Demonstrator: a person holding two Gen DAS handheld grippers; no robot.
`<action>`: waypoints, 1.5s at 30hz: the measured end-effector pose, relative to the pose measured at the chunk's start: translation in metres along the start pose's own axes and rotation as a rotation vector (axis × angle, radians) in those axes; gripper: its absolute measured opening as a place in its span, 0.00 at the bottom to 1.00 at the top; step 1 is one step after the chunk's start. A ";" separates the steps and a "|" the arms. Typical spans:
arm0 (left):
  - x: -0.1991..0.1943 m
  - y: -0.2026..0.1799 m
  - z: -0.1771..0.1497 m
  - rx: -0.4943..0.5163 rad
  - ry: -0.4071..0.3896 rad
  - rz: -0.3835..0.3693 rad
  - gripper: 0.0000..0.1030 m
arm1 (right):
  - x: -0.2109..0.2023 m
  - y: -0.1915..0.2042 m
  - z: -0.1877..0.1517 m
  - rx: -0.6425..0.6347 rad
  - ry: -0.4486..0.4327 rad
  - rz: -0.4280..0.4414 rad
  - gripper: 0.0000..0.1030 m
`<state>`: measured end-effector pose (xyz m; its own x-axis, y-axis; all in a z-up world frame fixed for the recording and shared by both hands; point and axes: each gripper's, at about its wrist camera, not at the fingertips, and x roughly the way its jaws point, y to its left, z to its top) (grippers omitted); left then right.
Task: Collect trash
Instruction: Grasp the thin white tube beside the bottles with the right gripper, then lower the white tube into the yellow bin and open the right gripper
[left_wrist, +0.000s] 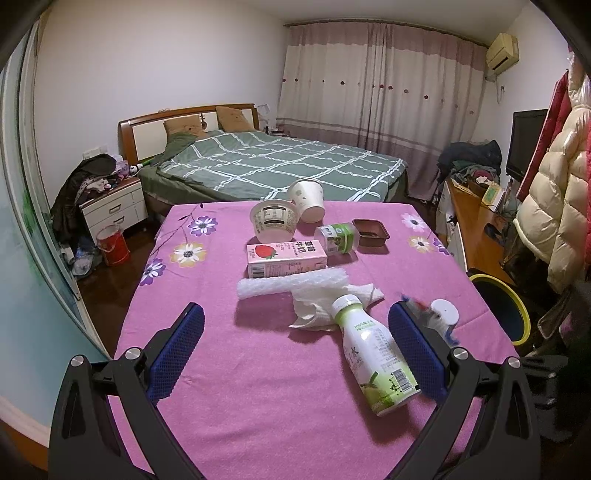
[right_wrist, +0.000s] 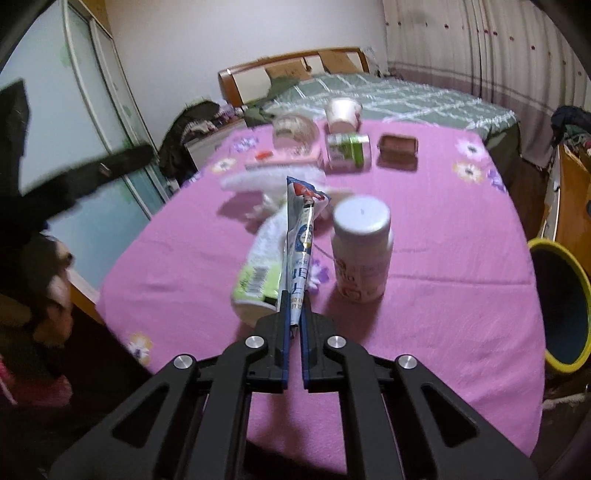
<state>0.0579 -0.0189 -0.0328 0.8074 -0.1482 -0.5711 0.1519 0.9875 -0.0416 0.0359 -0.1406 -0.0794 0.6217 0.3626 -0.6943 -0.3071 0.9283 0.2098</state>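
Both tongs hang over the pink worktop (left_wrist: 258, 369): the right tongs (right_wrist: 294, 314) are clamped on a crumpled wrapper (right_wrist: 301, 236), perhaps a snack sachet, while the left tongs (left_wrist: 295, 350) stand wide apart. Beyond lie a green-and-white bottle (left_wrist: 373, 362), tissue (left_wrist: 325, 299), a strawberry milk carton (left_wrist: 286, 258) and cups; the yellow-rimmed bin (right_wrist: 565, 306) sits off the right edge.

You have a flat blue-and-white foil wrapper (right_wrist: 301, 243) pinched upright, above the pink cloth. Just left lies a green-and-white plastic bottle (right_wrist: 258, 266); right stands a white capped bottle (right_wrist: 362, 251).
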 end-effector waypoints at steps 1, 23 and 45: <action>0.001 -0.001 0.000 0.003 0.002 -0.002 0.95 | -0.003 0.000 0.003 0.000 -0.013 -0.001 0.05; 0.055 -0.057 -0.040 0.083 0.166 -0.081 0.95 | -0.035 -0.243 -0.005 0.438 -0.088 -0.501 0.05; 0.113 -0.078 -0.075 0.077 0.343 -0.104 0.95 | -0.001 -0.308 -0.027 0.530 0.016 -0.608 0.19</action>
<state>0.0947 -0.1085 -0.1551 0.5488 -0.2086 -0.8095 0.2767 0.9591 -0.0595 0.1103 -0.4293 -0.1616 0.5582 -0.2158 -0.8012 0.4668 0.8799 0.0882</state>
